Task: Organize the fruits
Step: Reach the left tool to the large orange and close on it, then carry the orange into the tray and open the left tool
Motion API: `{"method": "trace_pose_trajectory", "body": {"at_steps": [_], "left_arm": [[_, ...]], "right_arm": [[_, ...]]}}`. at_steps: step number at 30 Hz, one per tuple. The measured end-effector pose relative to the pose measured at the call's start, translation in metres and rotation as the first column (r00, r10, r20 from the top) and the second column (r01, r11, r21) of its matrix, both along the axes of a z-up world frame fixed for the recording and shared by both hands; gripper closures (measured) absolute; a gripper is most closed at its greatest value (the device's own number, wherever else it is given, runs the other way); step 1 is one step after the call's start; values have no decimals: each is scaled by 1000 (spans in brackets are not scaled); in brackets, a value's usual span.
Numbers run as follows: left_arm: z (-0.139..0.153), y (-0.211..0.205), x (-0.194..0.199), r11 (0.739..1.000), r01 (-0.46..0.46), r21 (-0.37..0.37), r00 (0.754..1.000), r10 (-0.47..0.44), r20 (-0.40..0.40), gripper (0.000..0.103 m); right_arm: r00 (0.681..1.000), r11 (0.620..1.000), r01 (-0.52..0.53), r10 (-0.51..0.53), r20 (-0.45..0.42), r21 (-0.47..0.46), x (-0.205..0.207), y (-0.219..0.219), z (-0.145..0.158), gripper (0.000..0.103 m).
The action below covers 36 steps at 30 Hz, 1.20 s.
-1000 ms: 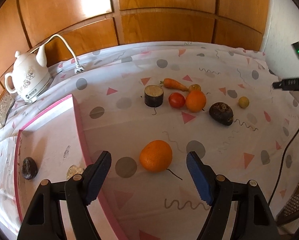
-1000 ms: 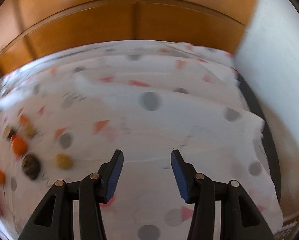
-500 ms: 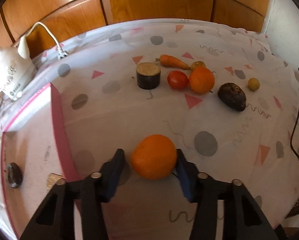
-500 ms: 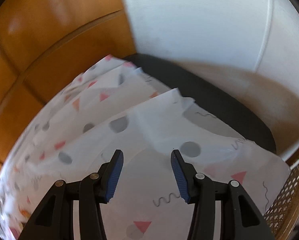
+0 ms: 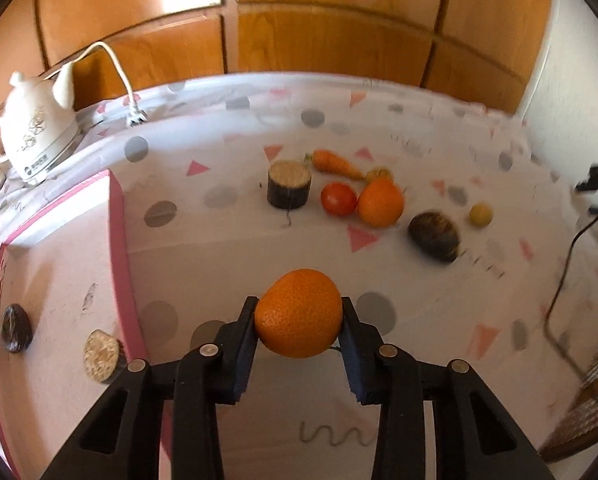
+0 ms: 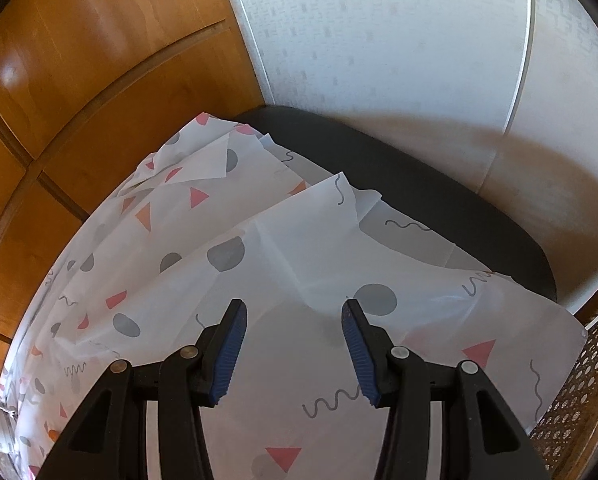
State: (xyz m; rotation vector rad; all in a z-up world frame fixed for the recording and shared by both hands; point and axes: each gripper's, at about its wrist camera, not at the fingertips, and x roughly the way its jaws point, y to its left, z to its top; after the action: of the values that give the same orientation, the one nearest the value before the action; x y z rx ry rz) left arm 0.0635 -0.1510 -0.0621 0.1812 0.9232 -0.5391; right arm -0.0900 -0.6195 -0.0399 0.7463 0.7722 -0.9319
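Left wrist view: the left tool (image 5: 299, 326) is clamping an orange (image 5: 299, 313) between its pads — likely bound for the pink tray (image 5: 117, 240) at nine o'clock. The right tool (image 6: 293, 346) is hanging open, empty, over the counter (image 6: 299, 248).

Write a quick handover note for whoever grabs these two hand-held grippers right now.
Left hand-held gripper: shut on an orange.
Right hand-held gripper: open, empty, over the tablecloth edge.
Pink tray on the left holds two dark items.
Left on the cloth: second orange, tomato, carrot, small yellow fruit, dark lump, cut round piece.
Likely next: set the held orange in the tray.
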Motion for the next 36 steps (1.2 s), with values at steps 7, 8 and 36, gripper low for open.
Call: {"method": "trace_pose_trajectory", "body": {"at_steps": [7, 8, 36], "left_arm": [[32, 37, -4, 988, -106, -108, 994, 110, 25, 65], [35, 45, -4, 985, -128, -118, 991, 132, 26, 65], [-16, 216, 13, 827, -560, -51, 828, 557, -64, 63]], "right_arm": [[999, 999, -32, 32, -10, 1, 6, 4, -2, 53], [999, 999, -34, 34, -12, 0, 6, 5, -2, 53], [967, 969, -244, 239, -91, -47, 43, 39, -4, 53]]}}
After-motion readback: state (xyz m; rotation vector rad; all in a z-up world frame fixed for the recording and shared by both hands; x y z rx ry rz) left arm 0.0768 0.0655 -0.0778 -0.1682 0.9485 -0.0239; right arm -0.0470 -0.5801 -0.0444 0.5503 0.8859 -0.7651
